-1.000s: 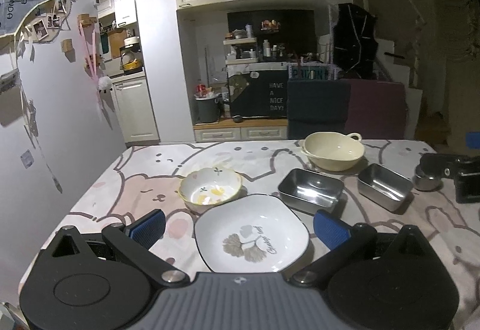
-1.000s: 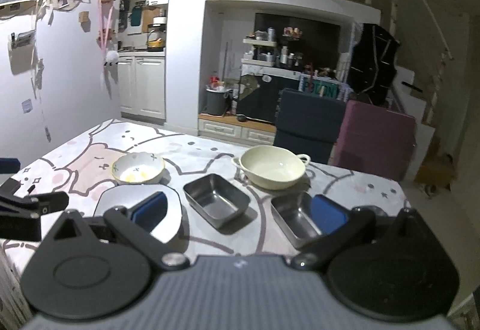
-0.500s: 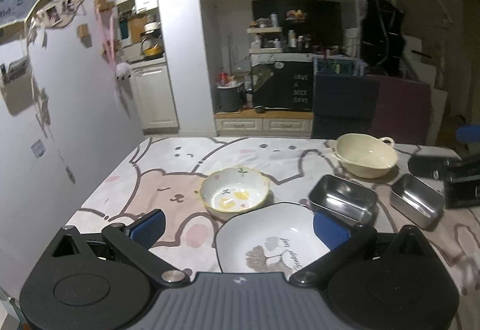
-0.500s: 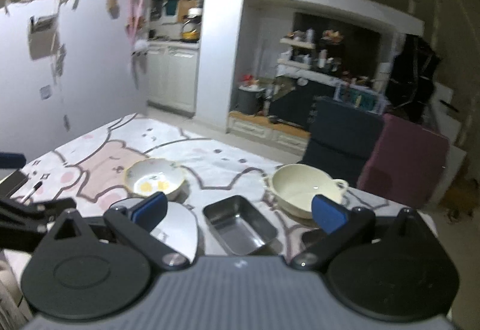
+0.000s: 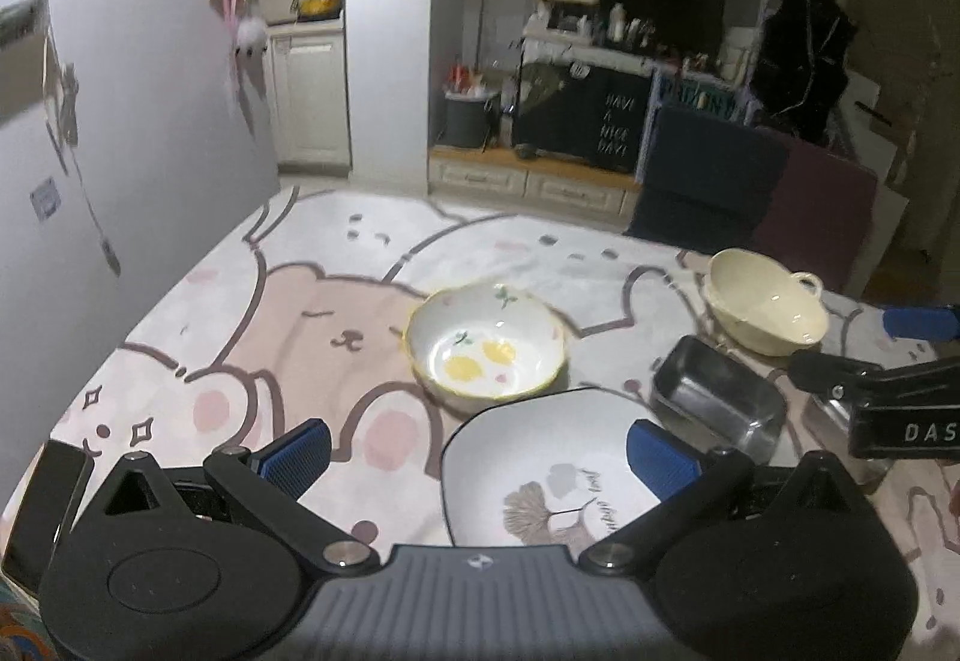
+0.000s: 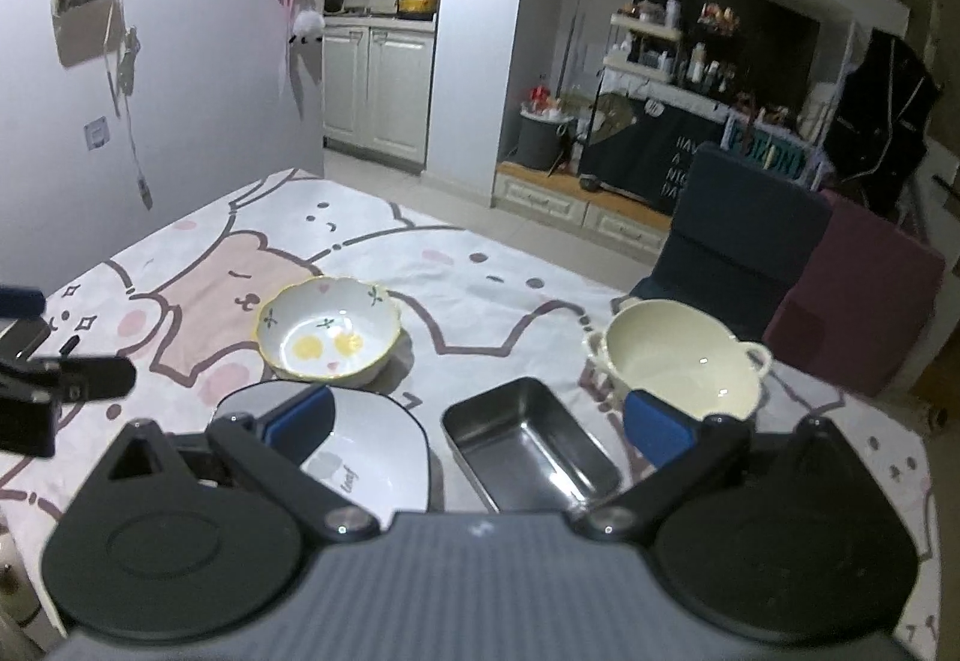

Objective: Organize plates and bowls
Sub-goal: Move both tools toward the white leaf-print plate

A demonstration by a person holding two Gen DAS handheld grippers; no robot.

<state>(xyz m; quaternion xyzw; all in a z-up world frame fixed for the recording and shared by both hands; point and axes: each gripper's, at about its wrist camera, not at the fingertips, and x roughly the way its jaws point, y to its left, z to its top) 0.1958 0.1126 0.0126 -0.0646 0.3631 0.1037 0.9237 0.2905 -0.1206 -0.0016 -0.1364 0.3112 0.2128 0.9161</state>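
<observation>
Both my cameras have swung left since a second ago. Left gripper [image 5: 477, 442] and right gripper [image 6: 477, 415] hang spread and empty. The white plate [image 5: 540, 475] lies near me; glazed, slippery, breakable, I'd pinch its rim.

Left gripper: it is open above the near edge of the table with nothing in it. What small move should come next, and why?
Probably lower the left gripper forward onto the near rim of the white plate. Its jaws are wide open and empty, and the plate lies right below and between them, nearest of all the dishes. The flowered bowl sits just behind it, so that could be an alternative pick.
</observation>
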